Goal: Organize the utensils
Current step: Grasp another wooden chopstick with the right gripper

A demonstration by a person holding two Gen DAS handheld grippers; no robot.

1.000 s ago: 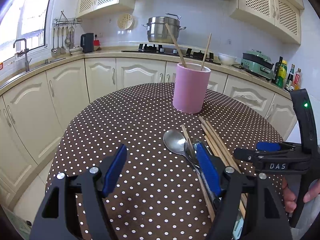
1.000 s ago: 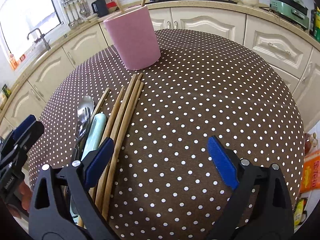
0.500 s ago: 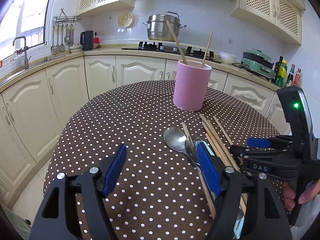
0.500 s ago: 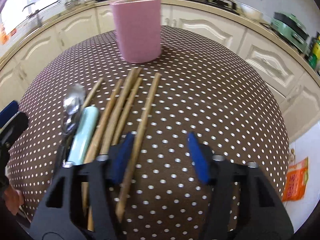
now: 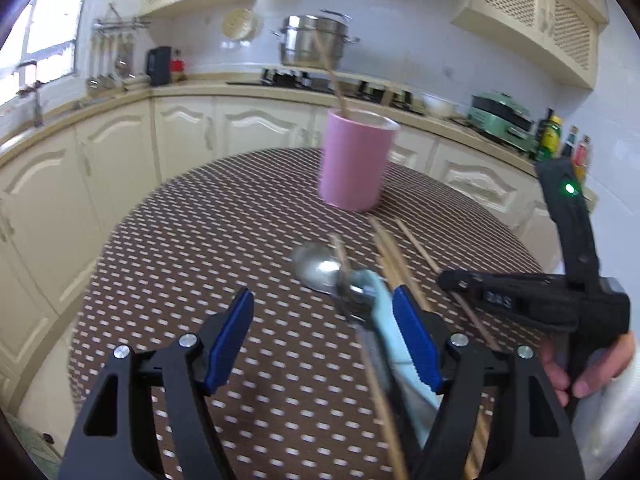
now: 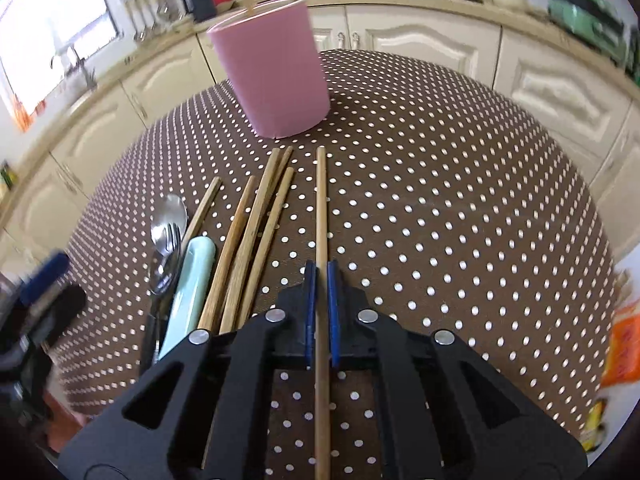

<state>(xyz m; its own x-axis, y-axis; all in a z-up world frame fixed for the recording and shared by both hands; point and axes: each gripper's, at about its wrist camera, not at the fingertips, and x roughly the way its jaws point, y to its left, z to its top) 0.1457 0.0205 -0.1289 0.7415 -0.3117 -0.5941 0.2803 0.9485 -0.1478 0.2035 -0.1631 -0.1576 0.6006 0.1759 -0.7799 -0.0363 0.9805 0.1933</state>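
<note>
My right gripper (image 6: pixel 321 268) is closing on a single wooden chopstick (image 6: pixel 321 208), and its blue pads pinch it from both sides. The stick points toward the pink cup (image 6: pixel 276 76), which holds two chopsticks. Left of it lie several loose chopsticks (image 6: pixel 256 232), a metal spoon (image 6: pixel 170 216) with a fork on it, and a pale green handle (image 6: pixel 192 280). In the left wrist view, my left gripper (image 5: pixel 324 300) hangs open above the spoon (image 5: pixel 316 268), gripping nothing. The right gripper (image 5: pixel 452 278) sits to its right.
The round table (image 6: pixel 460 220) has a brown polka-dot cloth. A person's hand (image 5: pixel 588 364) holds the right gripper's grip. Cream cabinets and a counter with a steel pot (image 5: pixel 312 46) ring the table. An orange packet (image 6: pixel 624 348) lies beyond the right edge.
The right gripper's jaws went from wide open to shut on one chopstick, which got pulled a little to the right, away from the bundle. The left gripper stayed open and barely moved.
</note>
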